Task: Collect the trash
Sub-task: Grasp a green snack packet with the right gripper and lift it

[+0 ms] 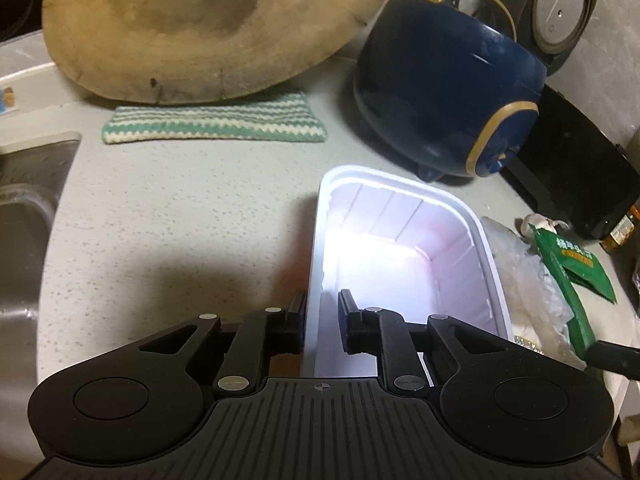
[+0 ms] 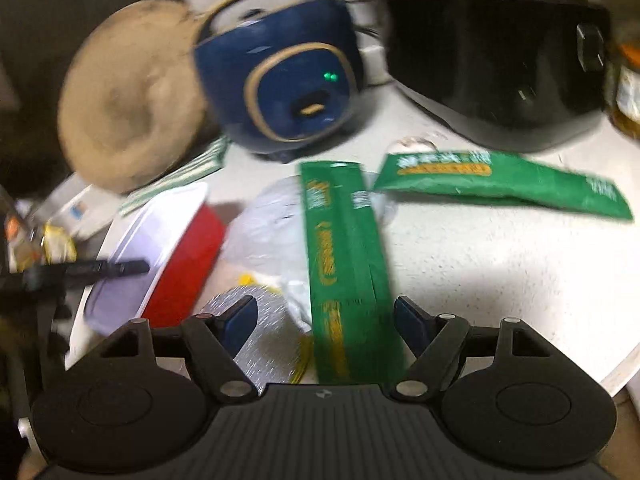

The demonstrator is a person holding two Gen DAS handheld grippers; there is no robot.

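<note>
A white-lined tub (image 1: 400, 240), red on the outside (image 2: 188, 256), stands on the speckled counter. My left gripper (image 1: 322, 314) is shut on its near left wall, one finger inside and one outside. My right gripper (image 2: 326, 320) is open over a long green packet (image 2: 344, 248) that lies between its fingers without touching the pads. A second green packet (image 2: 500, 184) lies further right. A crumpled clear plastic bag (image 2: 268, 232) and a silver foil lid (image 2: 264, 344) rest between the tub and the long packet.
A blue rice cooker (image 1: 448, 92) and a black appliance (image 2: 500, 68) stand at the back. A round wooden board (image 1: 208, 28) leans over a striped cloth (image 1: 216, 124). The sink (image 1: 24, 240) drops away at the left. A jar (image 2: 628, 92) stands at the far right.
</note>
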